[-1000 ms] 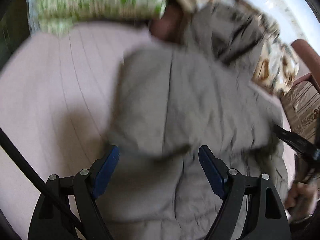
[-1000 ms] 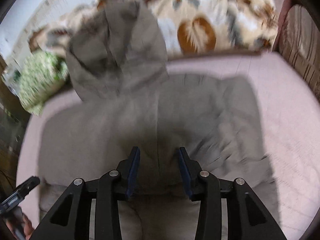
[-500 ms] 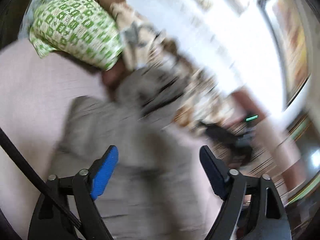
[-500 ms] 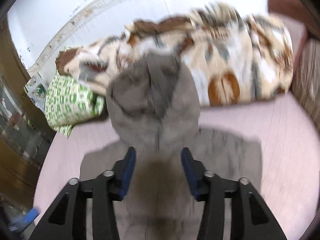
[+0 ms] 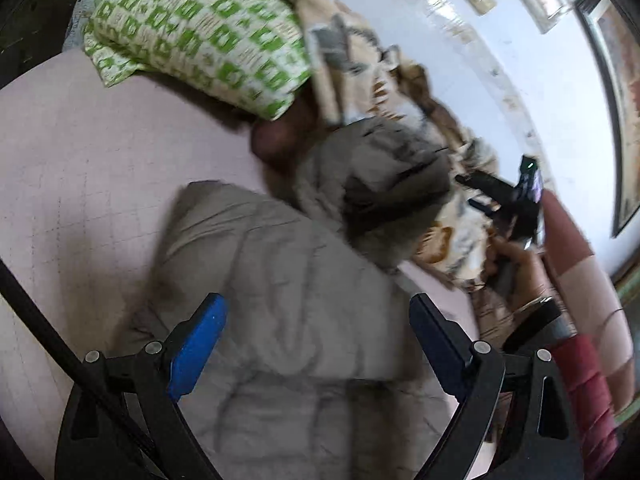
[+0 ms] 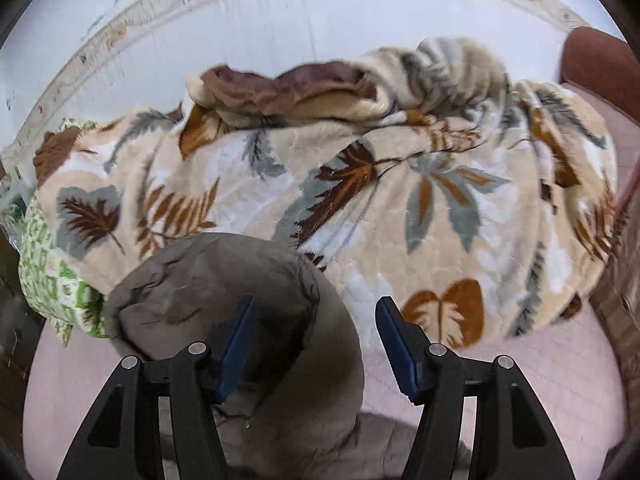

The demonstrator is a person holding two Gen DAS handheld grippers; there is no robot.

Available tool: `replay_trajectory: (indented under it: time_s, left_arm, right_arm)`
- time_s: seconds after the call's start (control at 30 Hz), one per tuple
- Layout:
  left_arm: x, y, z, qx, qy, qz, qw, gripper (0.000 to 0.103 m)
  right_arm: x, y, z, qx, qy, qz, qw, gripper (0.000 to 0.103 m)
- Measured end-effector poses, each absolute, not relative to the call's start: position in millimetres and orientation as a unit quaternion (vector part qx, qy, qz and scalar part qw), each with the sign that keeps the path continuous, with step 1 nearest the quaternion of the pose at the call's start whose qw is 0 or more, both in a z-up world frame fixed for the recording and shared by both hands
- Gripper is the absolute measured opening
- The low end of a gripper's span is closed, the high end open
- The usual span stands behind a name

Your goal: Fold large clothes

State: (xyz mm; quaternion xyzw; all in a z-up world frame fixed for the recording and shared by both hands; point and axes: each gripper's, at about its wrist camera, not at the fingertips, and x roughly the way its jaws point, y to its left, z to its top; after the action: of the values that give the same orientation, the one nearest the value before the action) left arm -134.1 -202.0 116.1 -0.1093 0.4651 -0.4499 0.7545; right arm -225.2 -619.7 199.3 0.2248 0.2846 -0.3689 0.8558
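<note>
Here the grey jacket lies spread on the pink bed, its near part cut off behind the left gripper, whose jaws are opening with nothing pinched. Only this view shows the right gripper farther right, blurred. The right wrist view shows its jaws opening above the jacket's hood; beyond lies a leaf-patterned blanket.
</note>
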Motion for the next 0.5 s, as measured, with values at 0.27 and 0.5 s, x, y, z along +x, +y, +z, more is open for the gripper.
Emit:
replay_trajectory:
  time_s: [0.27, 0.5]
  left_arm:
    - [-125, -218, 86, -0.085, 0.488, -0.432, 0.754, 0.092]
    - [-137, -224, 88, -0.072, 0.485, -0.436, 0.755, 0.092]
  right_arm:
    - [-198, -635, 173, 0.213, 0.296, -0.347, 0.864, 0.017]
    - [-234, -583, 190, 0.168, 0.283, -0.345, 0.879, 0.007]
